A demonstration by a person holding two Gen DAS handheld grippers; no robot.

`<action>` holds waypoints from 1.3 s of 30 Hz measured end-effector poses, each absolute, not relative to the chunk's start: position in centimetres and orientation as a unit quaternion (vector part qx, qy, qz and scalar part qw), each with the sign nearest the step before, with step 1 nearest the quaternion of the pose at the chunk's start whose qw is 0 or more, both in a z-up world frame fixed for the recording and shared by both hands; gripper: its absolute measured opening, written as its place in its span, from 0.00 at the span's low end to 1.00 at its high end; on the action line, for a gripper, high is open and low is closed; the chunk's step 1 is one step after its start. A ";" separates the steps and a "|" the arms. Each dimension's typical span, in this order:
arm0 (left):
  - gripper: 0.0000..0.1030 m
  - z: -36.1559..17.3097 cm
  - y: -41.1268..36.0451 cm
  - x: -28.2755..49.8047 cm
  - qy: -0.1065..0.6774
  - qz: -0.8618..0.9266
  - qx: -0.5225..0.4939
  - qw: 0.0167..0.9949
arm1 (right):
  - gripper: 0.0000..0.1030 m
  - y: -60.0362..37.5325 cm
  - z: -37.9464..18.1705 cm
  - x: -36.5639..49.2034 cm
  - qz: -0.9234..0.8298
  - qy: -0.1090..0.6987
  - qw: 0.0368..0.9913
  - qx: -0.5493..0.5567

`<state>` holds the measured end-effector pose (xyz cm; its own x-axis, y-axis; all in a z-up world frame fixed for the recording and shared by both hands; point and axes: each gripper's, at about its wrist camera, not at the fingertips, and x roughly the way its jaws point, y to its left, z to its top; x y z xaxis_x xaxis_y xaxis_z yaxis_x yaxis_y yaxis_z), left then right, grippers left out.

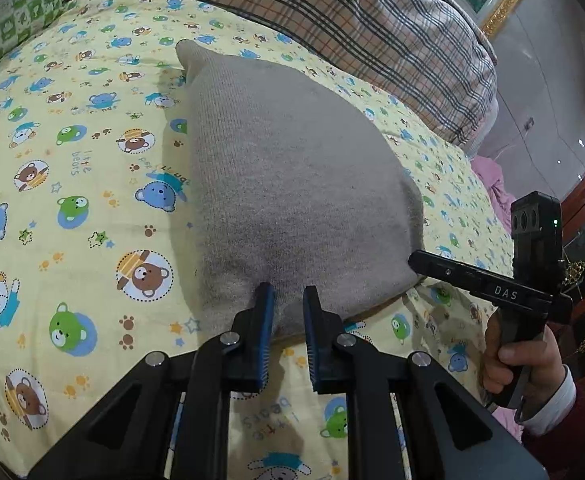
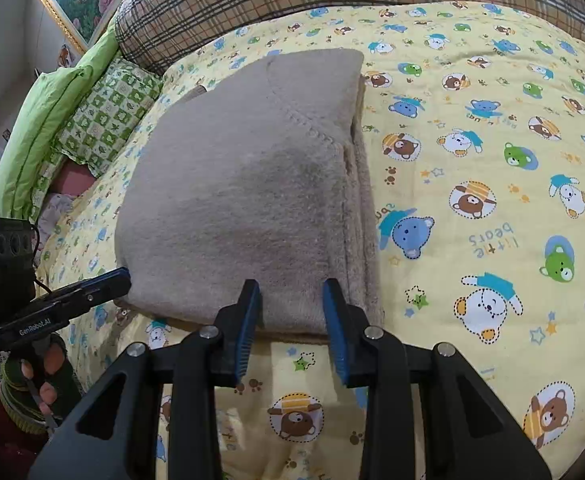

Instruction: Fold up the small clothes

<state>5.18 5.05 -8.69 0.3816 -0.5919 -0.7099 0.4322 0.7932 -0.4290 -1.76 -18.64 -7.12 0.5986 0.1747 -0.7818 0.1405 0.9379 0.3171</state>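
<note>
Left wrist view shows the left gripper with jaws narrowly parted at the near edge of the grey knit garment, which lies folded on the bear-print bed sheet. The right gripper stands wider astride the same hem. A good fold likely needs both to pinch all layers evenly, then lift together.

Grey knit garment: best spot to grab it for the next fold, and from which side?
Take the near edge of the grey garment, coming in low from the front, one tool near each corner. That edge lies stacked and slightly raised off the bear-print sheet, so fingers can likely slide under. The right tool already straddles it, open; the left tool does likewise.
</note>
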 end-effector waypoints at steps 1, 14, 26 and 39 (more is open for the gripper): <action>0.14 -8.7 5.0 5.2 0.462 -0.310 -0.086 0.827 | 0.33 -18.6 -7.1 -1.8 0.010 0.447 0.877 0.177; 0.46 -3.6 5.9 7.4 0.423 -0.292 -0.101 0.852 | 0.34 -19.2 -3.0 -1.2 0.010 0.405 0.892 0.199; 0.51 -2.6 3.3 18.6 0.419 -0.291 -0.104 0.854 | 0.34 -20.6 -1.3 6.6 0.016 0.406 0.894 0.189; 0.54 -6.2 3.5 21.4 0.457 -0.247 -0.087 0.850 | 0.34 -22.2 -4.1 9.3 0.008 0.427 0.879 0.211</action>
<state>21.37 3.50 -6.18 0.4603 -0.4998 -0.7337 0.3412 0.8626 -0.3736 9.27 -22.18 -4.08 0.6354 0.1948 -0.7472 0.1656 0.9107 0.3783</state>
